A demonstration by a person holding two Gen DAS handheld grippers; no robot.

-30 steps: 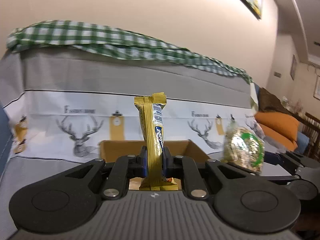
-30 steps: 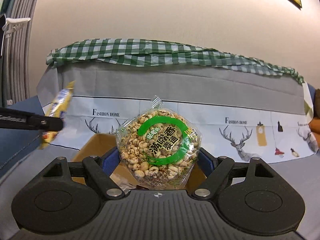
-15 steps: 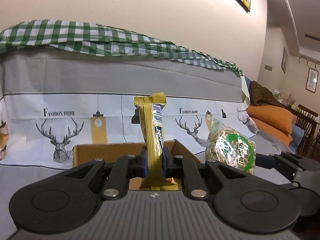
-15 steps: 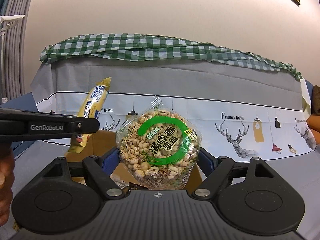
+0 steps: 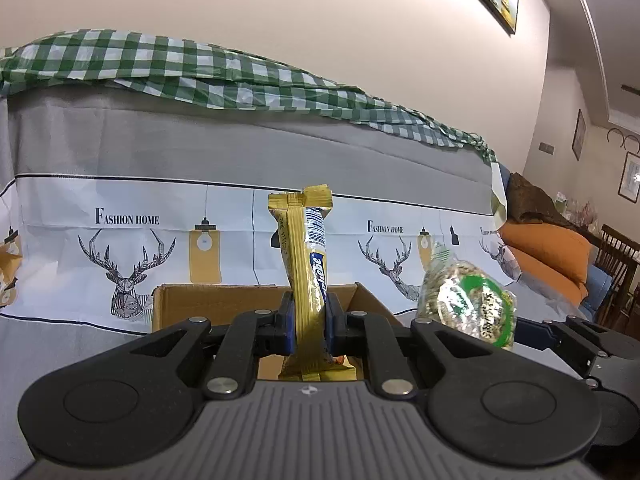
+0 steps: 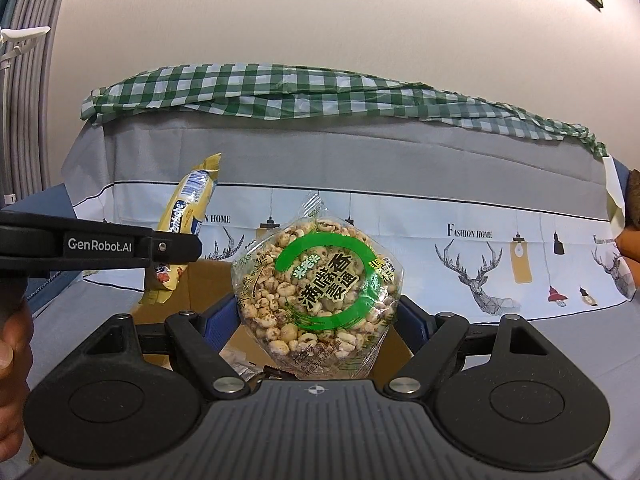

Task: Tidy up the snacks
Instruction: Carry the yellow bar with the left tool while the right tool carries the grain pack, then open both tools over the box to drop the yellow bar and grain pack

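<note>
Behind everything a sofa back draped in deer-print cloth [image 5: 120, 248] is seen, with an open cardboard box [image 5: 208, 300] on the seat. Over the last second the left gripper [image 5: 308, 320] has been carried sideways toward the right gripper [image 6: 320, 320], so both snacks are now held just above the box, apparently ready for dropping in. The yellow snack bar [image 5: 306, 264] is clenched upright, long axis vertical, crimped end up. The round puffed-grain bag [image 6: 320, 280] is grasped flat-faced toward the camera by widely spread jaws.
</note>
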